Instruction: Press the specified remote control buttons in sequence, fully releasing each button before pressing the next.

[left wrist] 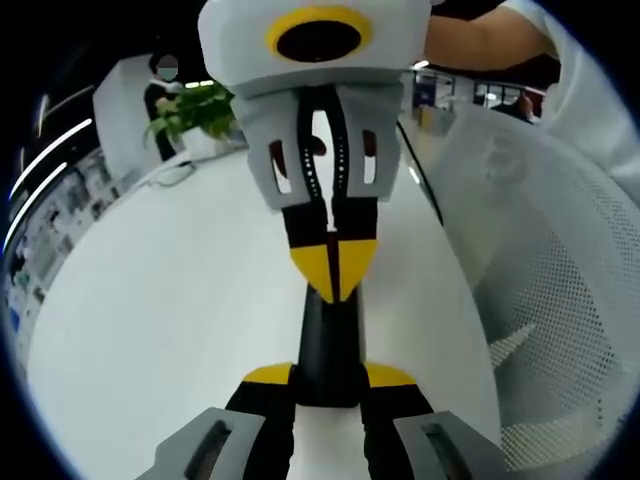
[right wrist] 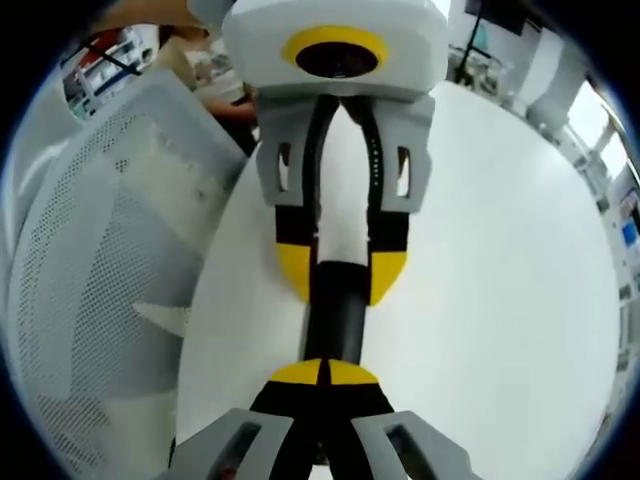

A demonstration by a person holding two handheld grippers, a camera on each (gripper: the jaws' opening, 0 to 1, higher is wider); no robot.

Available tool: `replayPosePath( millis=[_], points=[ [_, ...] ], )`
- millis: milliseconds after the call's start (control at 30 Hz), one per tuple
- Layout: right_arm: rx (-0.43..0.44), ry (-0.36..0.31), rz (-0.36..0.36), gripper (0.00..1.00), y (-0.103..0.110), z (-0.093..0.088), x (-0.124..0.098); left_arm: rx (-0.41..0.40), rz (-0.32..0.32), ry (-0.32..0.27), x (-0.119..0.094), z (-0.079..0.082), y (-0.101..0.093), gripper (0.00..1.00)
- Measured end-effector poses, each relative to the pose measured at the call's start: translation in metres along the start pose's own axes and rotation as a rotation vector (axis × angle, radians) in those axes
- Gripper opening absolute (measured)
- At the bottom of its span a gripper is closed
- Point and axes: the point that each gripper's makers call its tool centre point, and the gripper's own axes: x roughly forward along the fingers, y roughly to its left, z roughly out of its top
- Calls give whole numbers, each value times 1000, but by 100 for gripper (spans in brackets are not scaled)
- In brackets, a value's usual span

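The wide, smooth white oval surface (left wrist: 180,300) carries everything here, and beside it stands a white mesh-backed office chair (right wrist: 110,250), its perforated weave catching the light. Further off on the surface sits a leafy green potted plant (left wrist: 195,110). Lying flat between the 2 tools is the slim black matte remote control (left wrist: 330,350), a long narrow bar, gripped so that it cannot slide when a button is pushed. The left gripper (left wrist: 330,385), grey plastic with yellow-tipped black fingers, has its fingers clamped on the near end of the remote, 1 finger on each long side. The right gripper (right wrist: 328,372) has its yellow-tipped fingers closed together, their points meeting over the remote's top face; in my judgement it acts as a single pointed tip for pressing. Whether it touches a button just now I cannot tell; no buttons are legible.
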Motion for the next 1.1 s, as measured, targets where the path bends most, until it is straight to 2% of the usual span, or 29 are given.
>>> replayPosePath(
  millis=[267, 1100],
  points=[
    [7, 24, 8, 0, 0, 0, 1, -3, -1, -3, 0, 0, 0, 23],
    [17, -8, -2, 0, -1, -1, 0, 0, 1, 9, 1, 0, 1, 23]
  ],
)
